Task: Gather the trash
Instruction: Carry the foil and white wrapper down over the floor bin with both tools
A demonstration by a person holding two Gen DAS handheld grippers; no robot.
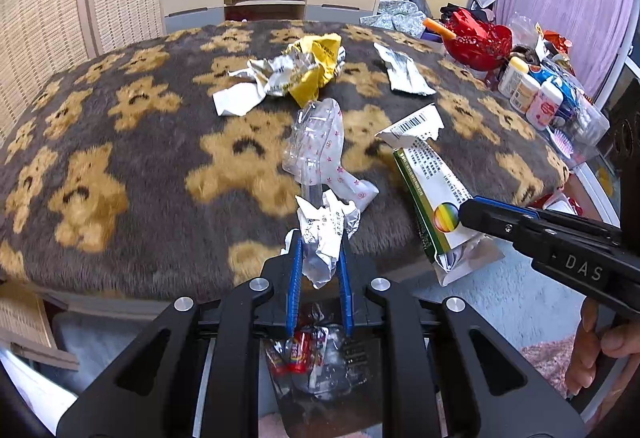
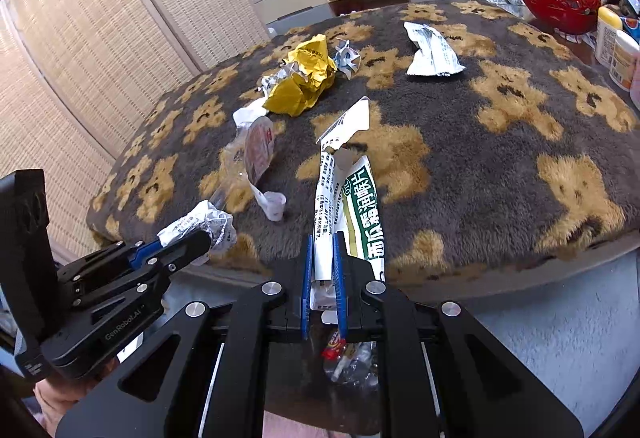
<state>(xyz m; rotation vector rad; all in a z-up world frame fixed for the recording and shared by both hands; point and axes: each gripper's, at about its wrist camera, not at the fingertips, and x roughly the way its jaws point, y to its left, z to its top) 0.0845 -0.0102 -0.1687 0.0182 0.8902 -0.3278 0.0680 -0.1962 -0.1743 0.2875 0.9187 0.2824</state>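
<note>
Left gripper [image 1: 320,258] clenched on crumpled white printed paper wad [image 1: 324,234]; right gripper [image 2: 322,270] clenched on torn green-and-white printed carton [image 2: 344,198], both held past the table's near edge.

Bin with wrappers [image 1: 316,362] sits under the jaws, mostly hidden by them. Only the right view shows the carton's green face; yellow crumpled wrapper [image 1: 316,66] and clear plastic film [image 1: 316,142] lie on the bear-patterned brown blanket [image 1: 140,158].

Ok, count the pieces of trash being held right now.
2. A crumpled white wrapper is pinched in the left gripper jaws. A green-and-white packet is pinched in the right gripper jaws. No other held piece is visible.
</note>
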